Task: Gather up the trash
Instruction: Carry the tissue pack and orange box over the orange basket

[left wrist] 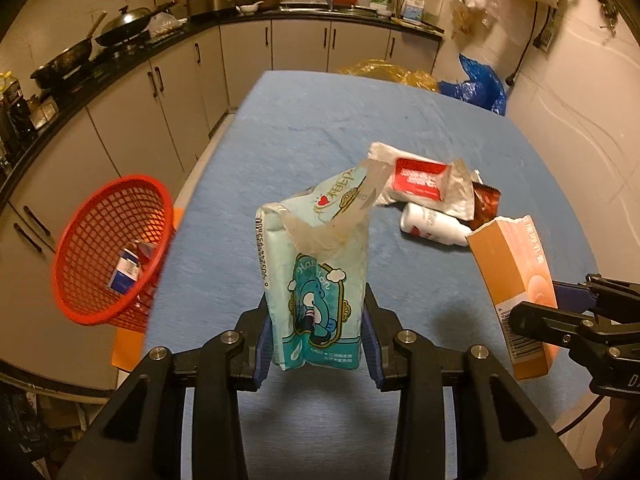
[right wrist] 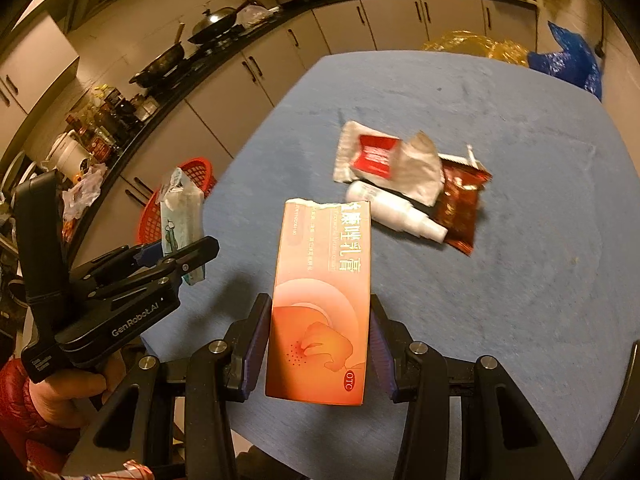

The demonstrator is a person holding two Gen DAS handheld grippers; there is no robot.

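Left gripper point(left wrist: 316, 332) clamps a torn teal tissue pack point(left wrist: 316, 276) above the blue table point(left wrist: 304, 128), with the red basket point(left wrist: 108, 248) off to its left. Right gripper point(right wrist: 318, 344) grips an orange ointment box point(right wrist: 320, 304); beyond it lie a white bottle point(right wrist: 396, 212) and wrappers point(right wrist: 388, 164).

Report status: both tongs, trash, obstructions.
Left tongs shut on torn light-blue tissue pack. Right tongs shut on orange cardboard box. Red mesh basket unobstructed.
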